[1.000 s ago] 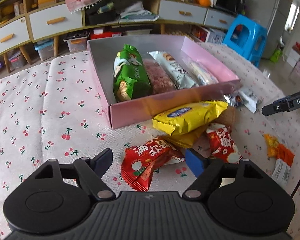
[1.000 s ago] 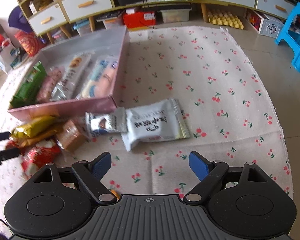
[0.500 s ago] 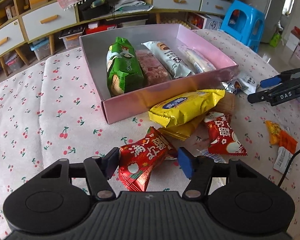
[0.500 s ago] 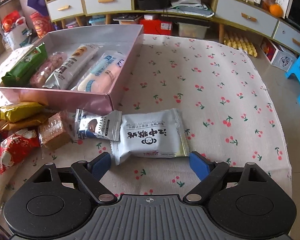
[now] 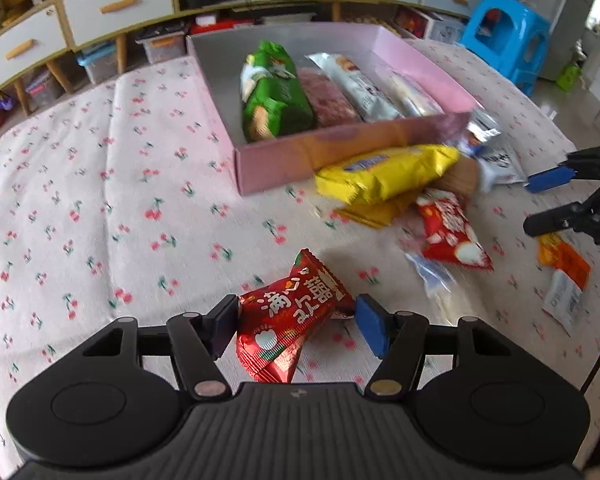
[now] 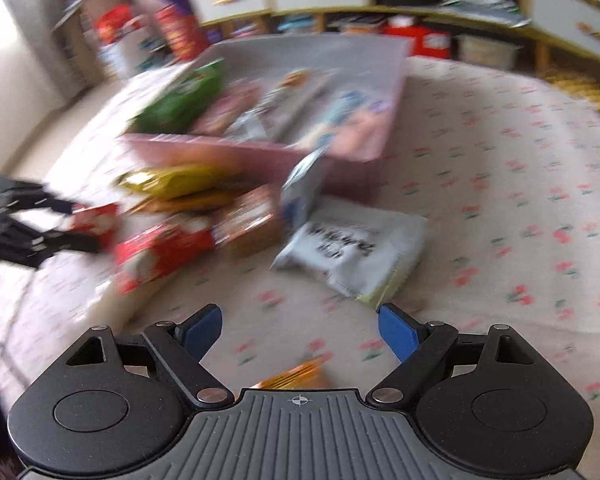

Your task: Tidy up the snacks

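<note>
My left gripper (image 5: pixel 295 326) is shut on a red snack packet (image 5: pixel 289 318) and holds it just above the cherry-print cloth. A pink box (image 5: pixel 300 160) ahead holds a green packet (image 5: pixel 273 94) and three other snacks. Loose snacks lie in front of the box: a yellow packet (image 5: pixel 384 172), another red packet (image 5: pixel 452 228). My right gripper (image 6: pixel 300 330) is open and empty, just short of a white packet (image 6: pixel 352 252). The right wrist view is blurred by motion. The right gripper also shows at the right in the left wrist view (image 5: pixel 560 196).
An orange and white sachet (image 5: pixel 564 276) lies at the right on the cloth. A brown packet (image 6: pixel 251 220) and a silver packet (image 6: pixel 304 188) lean by the box. Drawers and shelves (image 5: pixel 99 12) stand behind, with a blue stool (image 5: pixel 504 36) at the far right.
My left gripper closed on the red packet and pulled it back from the pile. My right gripper swung left and back, away from the white packet, still open.
</note>
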`<state>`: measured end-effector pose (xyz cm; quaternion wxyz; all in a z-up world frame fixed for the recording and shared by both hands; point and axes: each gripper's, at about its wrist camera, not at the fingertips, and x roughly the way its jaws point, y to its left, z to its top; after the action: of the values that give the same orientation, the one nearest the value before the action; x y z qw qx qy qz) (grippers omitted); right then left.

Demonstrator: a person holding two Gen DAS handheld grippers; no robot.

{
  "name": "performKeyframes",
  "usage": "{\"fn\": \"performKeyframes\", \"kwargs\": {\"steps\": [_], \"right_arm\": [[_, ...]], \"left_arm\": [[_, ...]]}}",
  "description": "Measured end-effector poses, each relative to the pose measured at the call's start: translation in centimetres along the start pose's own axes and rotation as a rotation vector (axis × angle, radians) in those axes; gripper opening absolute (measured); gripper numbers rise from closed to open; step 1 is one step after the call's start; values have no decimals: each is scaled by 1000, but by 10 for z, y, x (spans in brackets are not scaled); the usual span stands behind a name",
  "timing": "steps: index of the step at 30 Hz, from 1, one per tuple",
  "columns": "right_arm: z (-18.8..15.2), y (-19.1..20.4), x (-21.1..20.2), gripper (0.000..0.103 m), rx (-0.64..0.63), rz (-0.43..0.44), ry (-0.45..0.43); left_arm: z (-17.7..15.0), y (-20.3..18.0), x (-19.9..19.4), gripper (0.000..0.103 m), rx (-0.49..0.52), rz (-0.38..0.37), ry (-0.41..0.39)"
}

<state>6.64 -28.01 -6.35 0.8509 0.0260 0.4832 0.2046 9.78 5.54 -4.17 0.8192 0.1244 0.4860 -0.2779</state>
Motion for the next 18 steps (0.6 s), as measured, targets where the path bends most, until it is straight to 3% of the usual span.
{"fn": "performKeyframes", "kwargs": {"steps": [3, 9, 18], "right_arm": [[-2, 11, -4, 87, -72, 16, 38], [1, 6, -5, 87, -115, -129, 0], [15, 10, 25, 87, -192, -243, -32]], "left_arm": [[-5, -3, -4, 63, 22, -19, 13], [-7, -7, -6, 69, 34, -24, 8], [-10, -8, -8, 72, 59, -39, 43]]}}
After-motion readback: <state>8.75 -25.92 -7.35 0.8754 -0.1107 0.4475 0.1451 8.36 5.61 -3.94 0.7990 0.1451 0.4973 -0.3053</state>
